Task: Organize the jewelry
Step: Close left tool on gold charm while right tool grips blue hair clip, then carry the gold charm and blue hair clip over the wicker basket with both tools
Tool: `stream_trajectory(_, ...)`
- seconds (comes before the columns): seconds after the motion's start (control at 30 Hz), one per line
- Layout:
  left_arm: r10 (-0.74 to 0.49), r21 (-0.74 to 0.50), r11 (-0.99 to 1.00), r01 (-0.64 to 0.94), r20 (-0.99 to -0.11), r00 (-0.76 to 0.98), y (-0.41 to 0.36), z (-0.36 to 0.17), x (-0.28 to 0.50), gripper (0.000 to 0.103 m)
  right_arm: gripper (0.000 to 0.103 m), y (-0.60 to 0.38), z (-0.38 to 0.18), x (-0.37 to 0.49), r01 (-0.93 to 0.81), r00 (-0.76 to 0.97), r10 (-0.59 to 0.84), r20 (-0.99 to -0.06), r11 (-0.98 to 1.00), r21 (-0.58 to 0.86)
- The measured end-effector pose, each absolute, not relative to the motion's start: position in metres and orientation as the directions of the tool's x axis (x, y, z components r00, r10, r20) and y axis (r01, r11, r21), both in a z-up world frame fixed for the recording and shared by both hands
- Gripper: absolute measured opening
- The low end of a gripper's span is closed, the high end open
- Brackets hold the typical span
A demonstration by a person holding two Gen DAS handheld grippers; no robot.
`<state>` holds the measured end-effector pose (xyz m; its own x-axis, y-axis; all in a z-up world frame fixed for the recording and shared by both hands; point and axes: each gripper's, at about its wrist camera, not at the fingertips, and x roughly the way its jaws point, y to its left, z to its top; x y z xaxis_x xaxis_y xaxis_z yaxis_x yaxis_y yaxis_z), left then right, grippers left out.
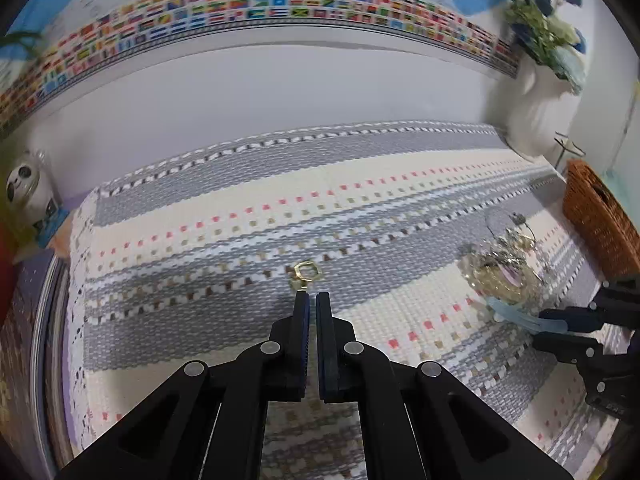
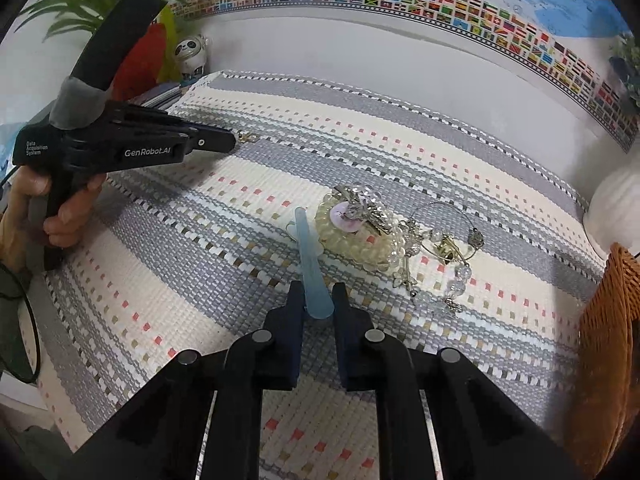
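**Two pieces pinched at once as jewelry sorting gets under way**

A small gold-coloured metal earring (image 1: 306,274) is seen at the very tips of the left gripper (image 1: 312,300), whose jaws are drawn almost together; in the right wrist view the piece (image 2: 248,137) appears nipped at those tips (image 2: 234,140), though how firmly it is held cannot be told. A pale blue translucent plastic hair clip (image 2: 314,264) is clamped by its near end in the right gripper (image 2: 316,292), jaws narrowed onto it, the rest lying ahead on the grey-and-cream woven mat (image 2: 200,280). Just ahead and right of the right gripper, a heap of clear beaded bracelets and silver chains (image 2: 368,232) is left unsorted. The pick-up step is judged to be in hand. A clean lift of both pieces is called for next, then carriage, probably toward the brown wicker basket (image 2: 608,320) at far right.
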<state>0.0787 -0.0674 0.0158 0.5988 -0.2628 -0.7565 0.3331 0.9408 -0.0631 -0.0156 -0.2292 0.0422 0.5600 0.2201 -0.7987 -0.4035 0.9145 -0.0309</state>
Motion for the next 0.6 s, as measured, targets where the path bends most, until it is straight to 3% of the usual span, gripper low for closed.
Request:
stream_trajectory(0.13,-0.244,-0.065,0.948,0.31,-0.775,0.583,-0.059,0.012,0.083,0.006,0.015,-0.233,0.042,-0.014,-0.401,0.547,0.23,-0.805,0.916,-0.011)
stream_trajectory(0.33,-0.223,-0.003,0.936,0.352,-0.78,0.585,-0.075,0.011,0.086,0.035,0.015,-0.236,0.042,-0.012,-0.414,0.531,0.258,-0.807,0.91,0.019)
stream_trajectory(0.37,-0.222,-0.005,0.937,0.35,-0.782,0.583,-0.075,0.011,0.088,0.036,0.015,-0.236,0.042,-0.013,-0.415,0.53,0.261,-0.807,0.91,0.021)
stream_trajectory(0.5,-0.235,-0.029,0.939,0.342,-0.782,0.577,-0.074,0.011,0.097,0.036,0.015,-0.235,0.042,-0.014,-0.422,0.528,0.267,-0.806,0.906,0.023)
stream_trajectory(0.53,-0.234,-0.028,0.94,0.341,-0.781,0.579,-0.074,0.011,0.098,0.032,0.015,-0.234,0.042,-0.014,-0.424,0.528,0.266,-0.806,0.906,0.021)
stream_trajectory(0.57,-0.232,-0.025,0.94,0.34,-0.778,0.583,-0.075,0.011,0.099,0.02,0.015,-0.234,0.042,-0.014,-0.425,0.53,0.263,-0.806,0.905,0.017)
stream_trajectory(0.6,-0.235,-0.025,0.939,0.343,-0.776,0.585,-0.075,0.011,0.1,0.014,0.015,-0.233,0.042,-0.014,-0.425,0.531,0.262,-0.806,0.905,0.014)
